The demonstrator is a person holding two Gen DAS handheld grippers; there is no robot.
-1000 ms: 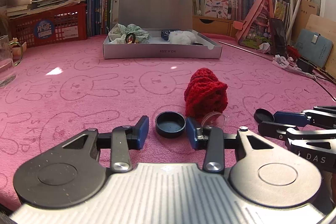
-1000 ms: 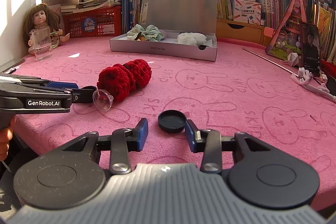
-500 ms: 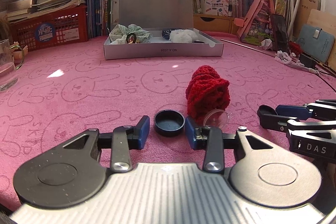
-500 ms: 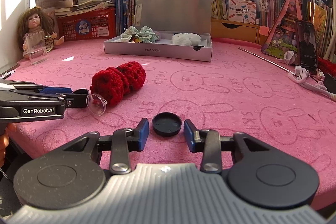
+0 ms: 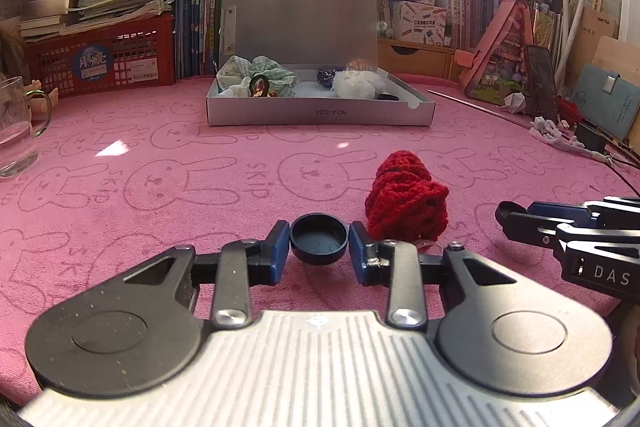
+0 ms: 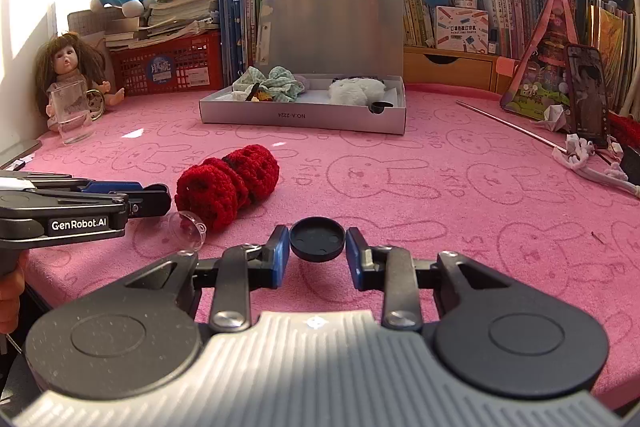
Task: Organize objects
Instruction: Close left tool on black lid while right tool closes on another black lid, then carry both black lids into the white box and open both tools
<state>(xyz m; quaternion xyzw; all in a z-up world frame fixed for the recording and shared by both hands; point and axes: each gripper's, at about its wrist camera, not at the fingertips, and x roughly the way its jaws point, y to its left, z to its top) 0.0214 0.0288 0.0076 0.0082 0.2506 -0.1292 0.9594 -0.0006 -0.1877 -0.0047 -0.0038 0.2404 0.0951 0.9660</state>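
Left wrist: left gripper (image 5: 319, 251) has its pads tight on either side of a black cap (image 5: 318, 237), hollow side up, and the jaws are closing on it. Red knitted piece (image 5: 406, 203) lies on the pink cloth (image 5: 160, 187) just past the right pad; a clear suction cup (image 5: 428, 246) behind that finger is mostly hidden. Right gripper (image 5: 505, 214) comes in from the right, body cut off by the edge. Silver box (image 5: 320, 113) far back, open. Versus a second ago: pads narrower, cap now pinched.

Right wrist: right gripper (image 6: 317, 251) pinches a second black cap (image 6: 317, 239), pads pressed to its rim. Earlier that cap lay ahead of the tips, untouched. Left gripper's (image 6: 162, 197) tips can't be read from the side.
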